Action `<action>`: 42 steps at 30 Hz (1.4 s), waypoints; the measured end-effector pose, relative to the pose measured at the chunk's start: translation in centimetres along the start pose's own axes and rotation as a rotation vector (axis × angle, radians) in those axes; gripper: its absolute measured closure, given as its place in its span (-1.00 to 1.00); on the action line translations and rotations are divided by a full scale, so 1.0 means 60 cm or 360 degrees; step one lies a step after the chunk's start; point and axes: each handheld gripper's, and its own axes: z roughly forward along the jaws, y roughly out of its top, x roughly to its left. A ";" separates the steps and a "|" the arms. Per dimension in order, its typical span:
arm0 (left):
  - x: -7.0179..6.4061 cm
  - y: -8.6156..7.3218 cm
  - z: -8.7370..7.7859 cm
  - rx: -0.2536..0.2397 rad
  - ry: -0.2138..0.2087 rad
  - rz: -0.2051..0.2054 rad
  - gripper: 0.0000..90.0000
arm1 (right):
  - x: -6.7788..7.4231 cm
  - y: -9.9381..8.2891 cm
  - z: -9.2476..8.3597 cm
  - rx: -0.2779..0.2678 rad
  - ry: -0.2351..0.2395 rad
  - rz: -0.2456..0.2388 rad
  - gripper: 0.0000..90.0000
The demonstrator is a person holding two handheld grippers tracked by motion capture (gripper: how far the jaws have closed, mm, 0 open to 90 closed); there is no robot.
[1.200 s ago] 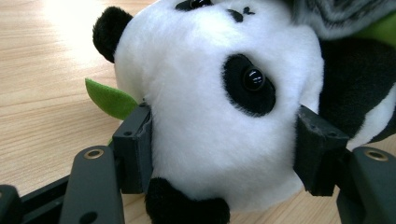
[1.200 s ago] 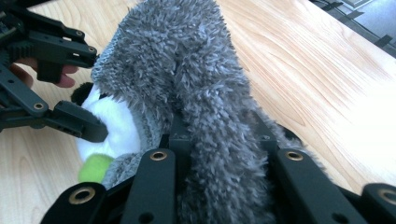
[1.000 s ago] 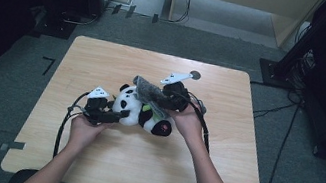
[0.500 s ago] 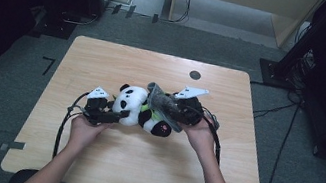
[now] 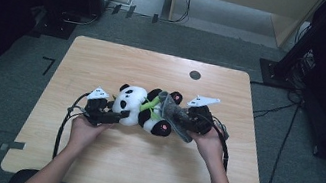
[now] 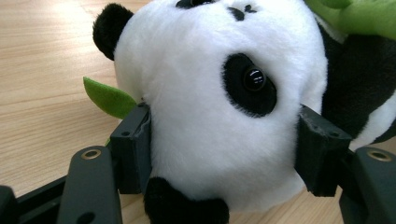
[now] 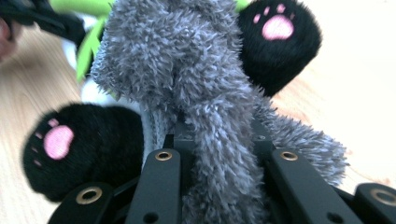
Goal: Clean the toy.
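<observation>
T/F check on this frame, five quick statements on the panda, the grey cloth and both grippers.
1. The left gripper has its fingers pressed on the panda's white head. True.
2. The right gripper is open with nothing between its fingers. False: it is shut on the fuzzy grey cloth.
3. The panda lies on the wooden table. True.
4. The panda's foot pads are blue. False: they are pink, as the right gripper view shows.
5. The grey cloth lies by the panda's head. False: it sits at the leg end, between the two black feet.
</observation>
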 end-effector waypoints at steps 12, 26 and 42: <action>-0.003 -0.001 -0.003 -0.0014 -0.0010 0.0017 -0.37 | 0.040 0.106 -0.001 -0.0161 0.0086 -0.0106 0.63; -0.006 0.001 -0.005 -0.0016 -0.0003 0.0020 -0.35 | 0.078 0.189 0.108 -0.0010 0.0180 -0.0222 0.60; -0.006 0.003 -0.004 0.0012 0.0012 -0.0021 -0.30 | 0.098 0.178 0.135 0.0064 0.0252 -0.0271 0.60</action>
